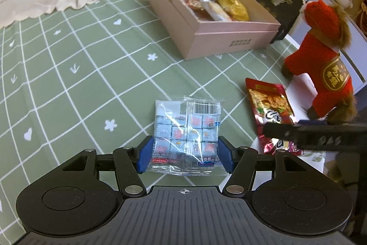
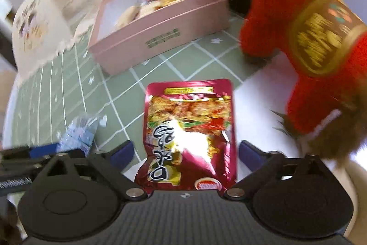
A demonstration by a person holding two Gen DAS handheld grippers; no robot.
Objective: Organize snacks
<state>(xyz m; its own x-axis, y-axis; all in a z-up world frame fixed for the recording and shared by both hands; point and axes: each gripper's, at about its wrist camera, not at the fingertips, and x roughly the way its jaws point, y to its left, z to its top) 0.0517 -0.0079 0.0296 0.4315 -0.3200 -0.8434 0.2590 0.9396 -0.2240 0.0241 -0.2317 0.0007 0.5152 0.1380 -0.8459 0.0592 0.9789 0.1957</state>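
One pink box [image 1: 229,38]; one clear candy packet [image 1: 187,134]; one red snack pouch [image 2: 190,134]; one red plush horse [image 1: 321,61].

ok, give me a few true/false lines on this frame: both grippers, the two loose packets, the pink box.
1. The left gripper has the clear packet of blue cubes between its blue pads. True.
2. The right gripper is clamped shut on the red snack pouch. False: its jaws stand wide, with gaps on both sides of the pouch.
3. The pink box is closed with a lid. False: it is open and already holds wrapped snacks.
4. The red plush horse stands beside the red snack pouch. True.
5. The clear packet lies inside the pink box. False: it lies on the green checked tablecloth, in front of the box.
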